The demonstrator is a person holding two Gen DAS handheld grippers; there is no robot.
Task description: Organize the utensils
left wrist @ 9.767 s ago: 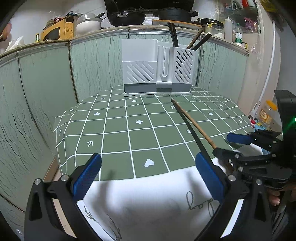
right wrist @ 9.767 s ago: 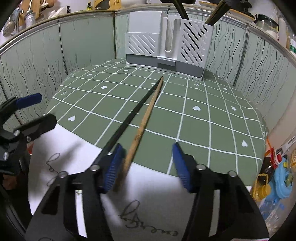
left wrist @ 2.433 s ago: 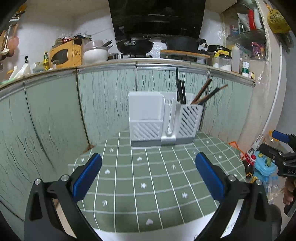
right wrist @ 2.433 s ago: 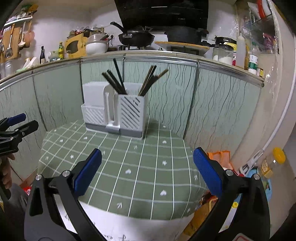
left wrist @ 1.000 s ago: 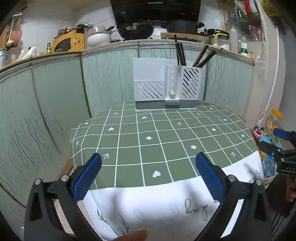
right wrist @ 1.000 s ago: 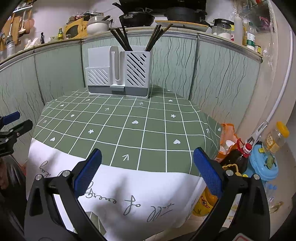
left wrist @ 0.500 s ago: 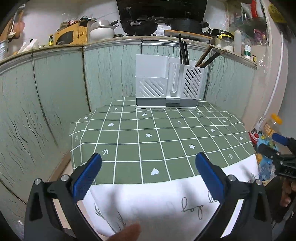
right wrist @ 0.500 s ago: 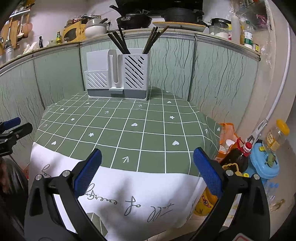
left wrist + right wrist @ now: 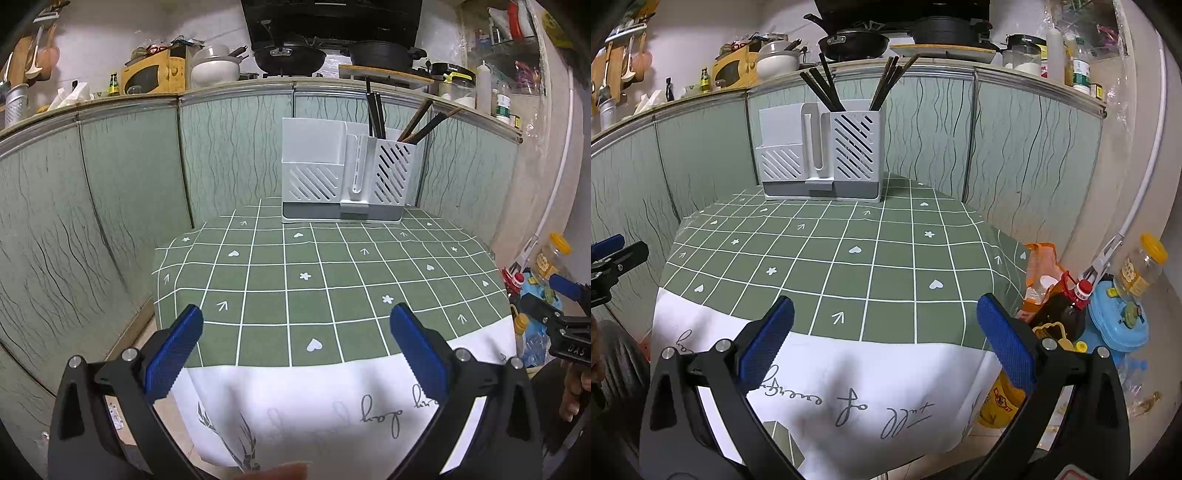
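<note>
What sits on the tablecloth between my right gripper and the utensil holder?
Nothing visible. The right gripper is open at the table's near edge, and only bare green tablecloth lies before the utensil holder, whose chopsticks already stand inside.

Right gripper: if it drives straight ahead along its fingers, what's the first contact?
Probably the green checked tablecloth: the right gripper, open and empty, points slightly down over the table's near edge. If it clears the cloth, the white utensil holder with the chopsticks is next. Depth is uncertain.
</note>
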